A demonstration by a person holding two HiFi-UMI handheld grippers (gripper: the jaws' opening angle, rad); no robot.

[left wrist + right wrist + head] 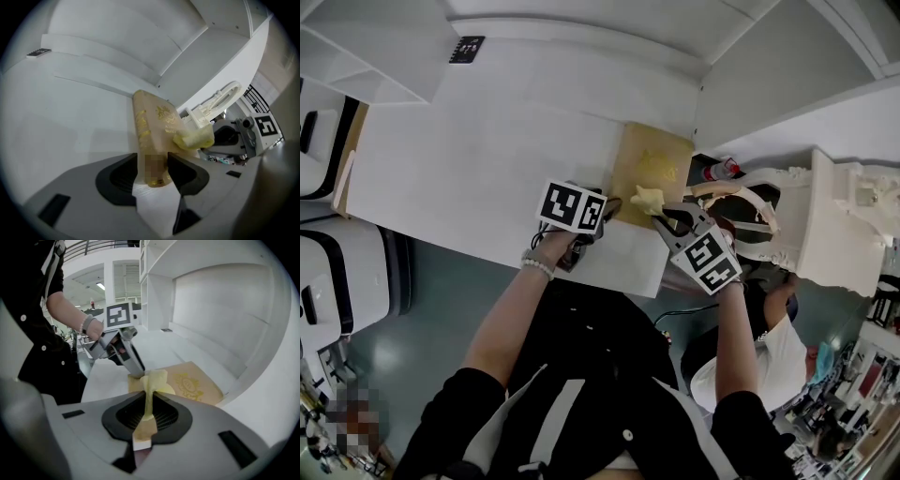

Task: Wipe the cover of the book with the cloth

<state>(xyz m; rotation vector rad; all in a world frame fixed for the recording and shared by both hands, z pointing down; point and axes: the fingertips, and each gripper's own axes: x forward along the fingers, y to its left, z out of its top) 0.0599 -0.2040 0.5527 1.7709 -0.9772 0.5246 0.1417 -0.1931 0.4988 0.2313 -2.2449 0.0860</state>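
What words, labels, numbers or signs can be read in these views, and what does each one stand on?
Nothing reads as clear text.
Cover of the book: gold emblem with lettering beneath, too small to read.
Spine of the book: gold lettering, blurred.
Black tag on the table: too small to read.
Cubes on the left gripper and right gripper: black-and-white square markers, no words.

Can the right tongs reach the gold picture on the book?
Probably yes. The right tongs hold the yellow cloth over the near edge of the flat tan book, and nothing lies between it and the gold emblem.
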